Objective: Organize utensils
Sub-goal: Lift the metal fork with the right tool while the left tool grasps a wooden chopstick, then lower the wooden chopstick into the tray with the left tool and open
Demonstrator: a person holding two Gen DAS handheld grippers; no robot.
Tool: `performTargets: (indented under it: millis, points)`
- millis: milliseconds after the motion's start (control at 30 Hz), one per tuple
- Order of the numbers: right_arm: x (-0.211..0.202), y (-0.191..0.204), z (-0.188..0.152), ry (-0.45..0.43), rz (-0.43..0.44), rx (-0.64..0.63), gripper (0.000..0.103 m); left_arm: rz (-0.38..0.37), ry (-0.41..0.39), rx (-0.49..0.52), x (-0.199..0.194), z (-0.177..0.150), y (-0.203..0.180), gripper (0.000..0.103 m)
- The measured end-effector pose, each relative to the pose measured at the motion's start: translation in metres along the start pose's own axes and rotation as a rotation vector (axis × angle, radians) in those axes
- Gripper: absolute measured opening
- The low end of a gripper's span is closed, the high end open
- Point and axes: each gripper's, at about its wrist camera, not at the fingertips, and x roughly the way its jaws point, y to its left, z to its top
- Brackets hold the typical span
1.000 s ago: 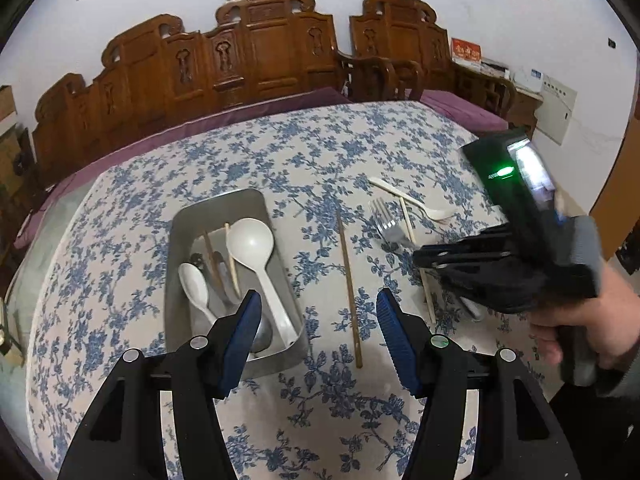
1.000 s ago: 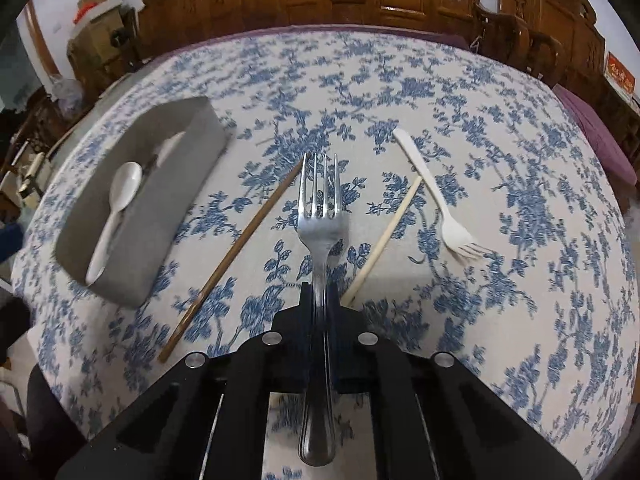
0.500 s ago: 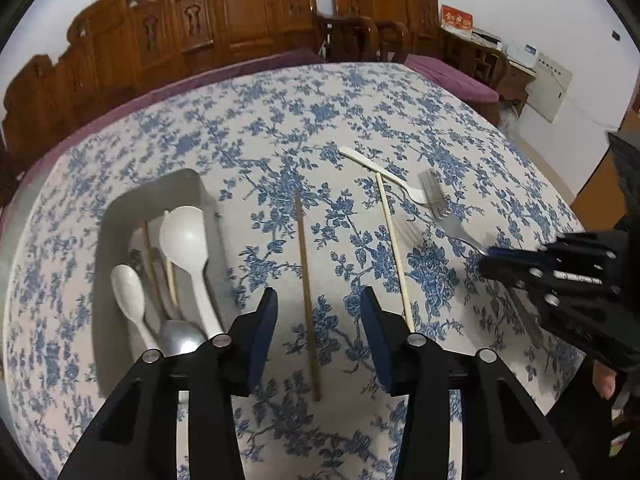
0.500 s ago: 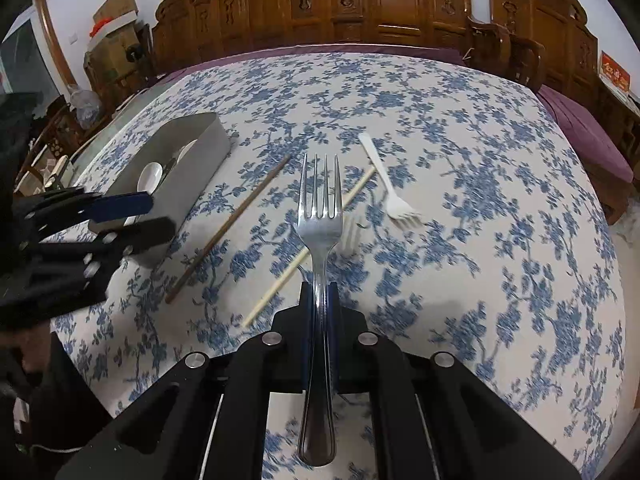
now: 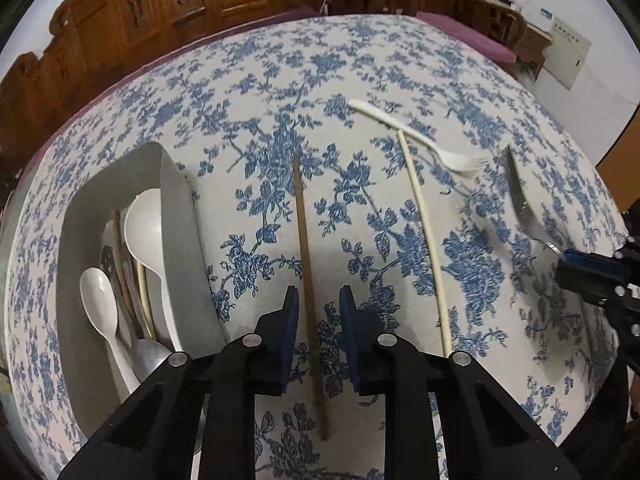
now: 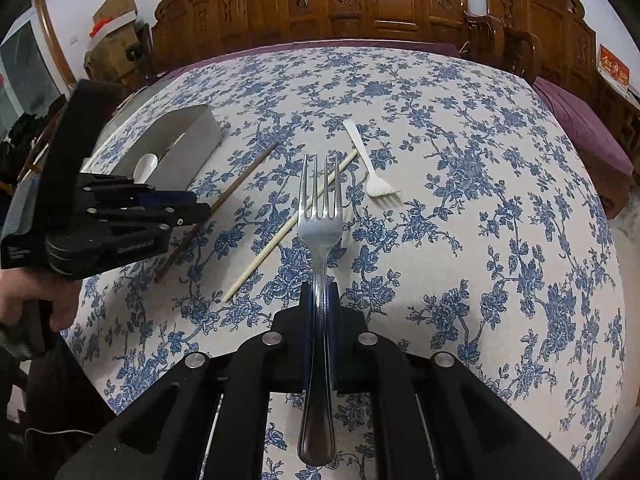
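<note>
A: The cloth on the surface is off-white, printed all over with blue flowering sprigs; a plum-purple cloth shows under its far edge

B: The tray is plain matte grey, and the two spoons inside are white

A: One chopstick is dark brown, the other chopstick pale cream

B: The plastic fork is white; the metal fork is shiny silver

A: The left claw is black with dark blue pads; the right claw is coloured the same

B: The carved chairs behind are reddish-brown wood
</note>
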Motion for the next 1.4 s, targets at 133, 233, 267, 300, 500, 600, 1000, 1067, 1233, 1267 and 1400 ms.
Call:
performTargets:
  millis: [133,233,267,300,500,600,1000,1067,1233,1267,1400]
  points:
    - [-0.001,0.0,0.001,-0.006,0.004,-0.001,0.009,0.004,0.013,0.001,0.006,-0.001,-0.001,0.016]
    - [-0.002,0.002,0.001,-0.009,0.005,-0.006,0.009,0.003,0.024,-0.003,0.01,-0.002,-0.001,0.015]
    - [-0.002,0.002,0.001,-0.01,0.006,-0.008,0.009,0.001,0.027,-0.006,0.011,-0.002,0.0,0.013]
    - [-0.003,0.002,0.001,-0.011,0.006,-0.008,0.009,0.0,0.029,-0.007,0.012,-0.003,0.0,0.013]
    - [-0.003,0.0,0.001,-0.015,0.008,-0.004,0.009,-0.001,0.031,-0.013,0.015,-0.002,-0.001,0.011]
    - [-0.004,0.001,0.001,-0.015,0.009,-0.007,0.009,-0.01,0.03,-0.022,0.016,-0.001,-0.001,0.005]
    - [-0.008,0.007,0.001,-0.032,0.018,-0.015,0.009,-0.024,-0.034,-0.036,-0.01,-0.006,-0.003,0.004]
    - [-0.01,0.008,0.001,-0.038,0.022,-0.016,0.009,-0.033,-0.047,-0.043,-0.017,-0.004,-0.001,0.004]
    - [-0.015,0.011,0.005,-0.053,0.03,-0.016,0.009,-0.037,-0.083,-0.049,-0.035,-0.002,0.002,0.004]
    - [-0.016,0.012,0.006,-0.057,0.031,-0.017,0.009,-0.038,-0.091,-0.05,-0.04,-0.001,0.003,0.004]
    - [-0.02,0.017,0.012,-0.074,0.035,-0.013,0.009,-0.042,-0.123,-0.057,-0.056,0.002,0.008,0.004]
